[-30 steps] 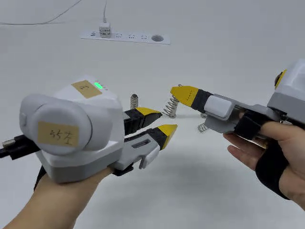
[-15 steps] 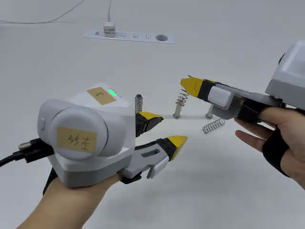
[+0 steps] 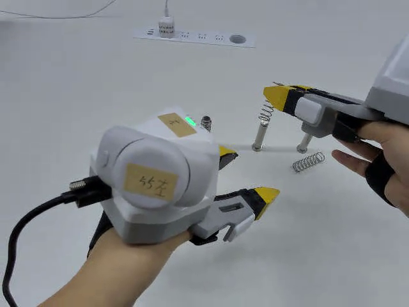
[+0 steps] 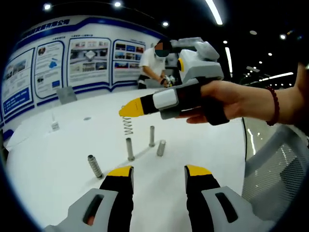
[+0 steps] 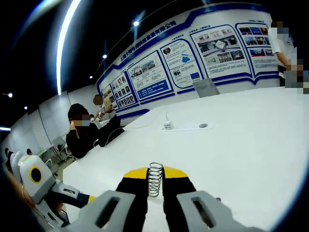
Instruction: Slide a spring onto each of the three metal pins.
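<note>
Between the right gripper's (image 5: 155,177) jaws stands a spring (image 5: 155,180).

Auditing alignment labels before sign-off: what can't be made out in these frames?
- Head view: lower part of the sprung pin, behind the left gripper.
- Head view: top of the third pin, behind the right gripper.
- Right gripper view: the middle pin below the held spring, hidden by the jaws.
- Left gripper view: whether the held spring touches the middle pin; too small.
</note>
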Available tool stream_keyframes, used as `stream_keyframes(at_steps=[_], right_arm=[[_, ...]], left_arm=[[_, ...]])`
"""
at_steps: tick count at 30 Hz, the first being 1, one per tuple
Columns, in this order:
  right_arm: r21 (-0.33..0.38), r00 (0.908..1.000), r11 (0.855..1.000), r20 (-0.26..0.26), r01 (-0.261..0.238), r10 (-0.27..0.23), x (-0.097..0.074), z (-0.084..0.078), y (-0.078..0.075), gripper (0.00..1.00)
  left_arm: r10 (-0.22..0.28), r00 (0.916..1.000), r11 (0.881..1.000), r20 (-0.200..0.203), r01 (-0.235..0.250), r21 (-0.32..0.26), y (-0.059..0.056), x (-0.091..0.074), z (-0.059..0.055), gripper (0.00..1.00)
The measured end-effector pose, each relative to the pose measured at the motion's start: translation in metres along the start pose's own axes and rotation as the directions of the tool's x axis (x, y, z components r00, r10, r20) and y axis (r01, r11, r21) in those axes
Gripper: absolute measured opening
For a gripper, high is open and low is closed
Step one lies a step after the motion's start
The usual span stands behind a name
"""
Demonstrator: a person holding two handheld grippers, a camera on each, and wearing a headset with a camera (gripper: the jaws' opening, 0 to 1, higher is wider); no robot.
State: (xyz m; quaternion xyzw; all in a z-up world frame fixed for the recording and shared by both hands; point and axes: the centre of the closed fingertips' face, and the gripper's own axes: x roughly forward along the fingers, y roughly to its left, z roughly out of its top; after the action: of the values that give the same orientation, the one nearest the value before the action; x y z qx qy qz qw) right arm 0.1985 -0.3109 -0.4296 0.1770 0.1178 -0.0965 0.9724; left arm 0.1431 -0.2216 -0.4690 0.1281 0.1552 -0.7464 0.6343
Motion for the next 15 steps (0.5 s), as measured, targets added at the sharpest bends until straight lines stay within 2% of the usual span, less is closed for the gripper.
stream_keyframes(at_steps=[8, 15], right_arm=[[-0.076, 0.9999, 0.997, -0.004, 0.016, -0.016, 0.006, -0.002, -0.008, 0.11], [-0.102, 0.9995, 0.994, -0.009, 0.029, -0.03, 0.009, -0.004, -0.014, 0.11]], left_arm=[[0.01, 1.0, 1.0, -0.003, -0.01, -0.005, 0.002, 0.0, -0.001, 0.49], [0.009, 0.9999, 1.0, -0.005, -0.009, -0.008, 0.002, 0.0, -0.001, 0.53]])
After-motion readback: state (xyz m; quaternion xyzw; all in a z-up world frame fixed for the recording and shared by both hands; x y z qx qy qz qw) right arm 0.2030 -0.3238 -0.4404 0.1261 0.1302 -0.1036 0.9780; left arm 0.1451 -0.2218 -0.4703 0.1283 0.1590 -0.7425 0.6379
